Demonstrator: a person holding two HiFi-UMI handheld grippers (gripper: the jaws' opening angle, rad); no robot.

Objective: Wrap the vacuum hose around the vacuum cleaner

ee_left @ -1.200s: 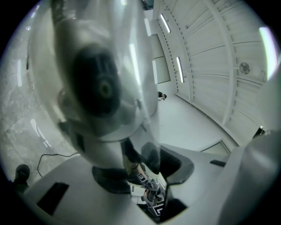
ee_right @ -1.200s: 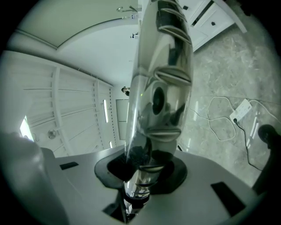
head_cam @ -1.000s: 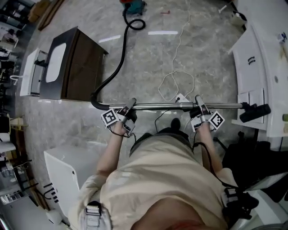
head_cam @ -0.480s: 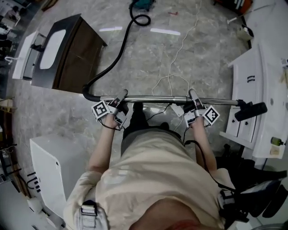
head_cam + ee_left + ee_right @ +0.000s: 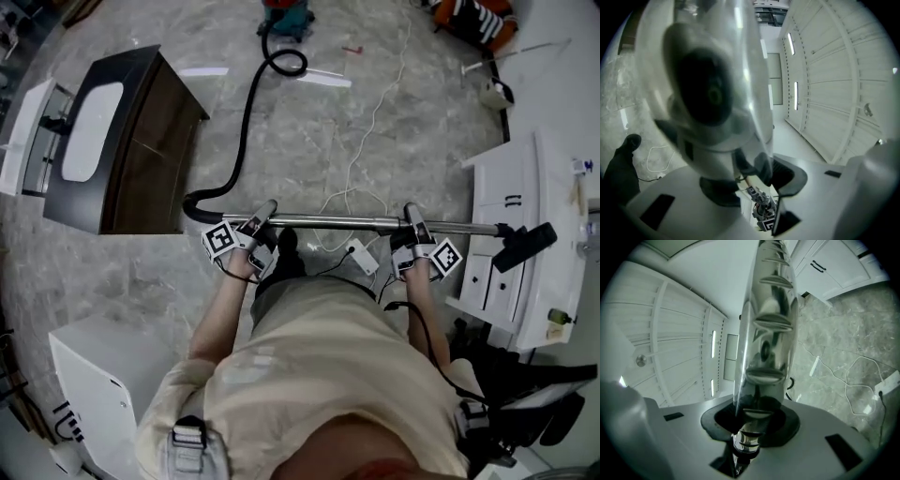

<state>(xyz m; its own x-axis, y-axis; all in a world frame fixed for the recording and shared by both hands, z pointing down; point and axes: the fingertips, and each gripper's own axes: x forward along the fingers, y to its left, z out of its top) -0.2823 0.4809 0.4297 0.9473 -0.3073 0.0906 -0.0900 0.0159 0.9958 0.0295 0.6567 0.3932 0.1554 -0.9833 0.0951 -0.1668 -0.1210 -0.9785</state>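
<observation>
The marble floor (image 5: 309, 141) has slid toward the person over the last second. The dark cabinet (image 5: 141, 141) sits lower on the left, and the plug block (image 5: 360, 255) of the white cable (image 5: 370, 122) has passed from ahead of the metal tube (image 5: 328, 222) to behind it. This looks like a step forward toward the vacuum cleaner (image 5: 285, 13), which stands well apart at the far edge of the head view.

The black hose (image 5: 246, 131) runs from a loop beside the machine across the floor to the tube's left end. It lies slack, and none of it is wound on yet.

The tube is level across the person's front, as it was. The left gripper (image 5: 265, 210) has its fingers clamped on the thick end where the hose joins. The right gripper (image 5: 411, 212) has its fingers pinching the slim chrome shaft further along.

Judging from this, the walk toward the machine is under way and the wrapping has yet to begin.
</observation>
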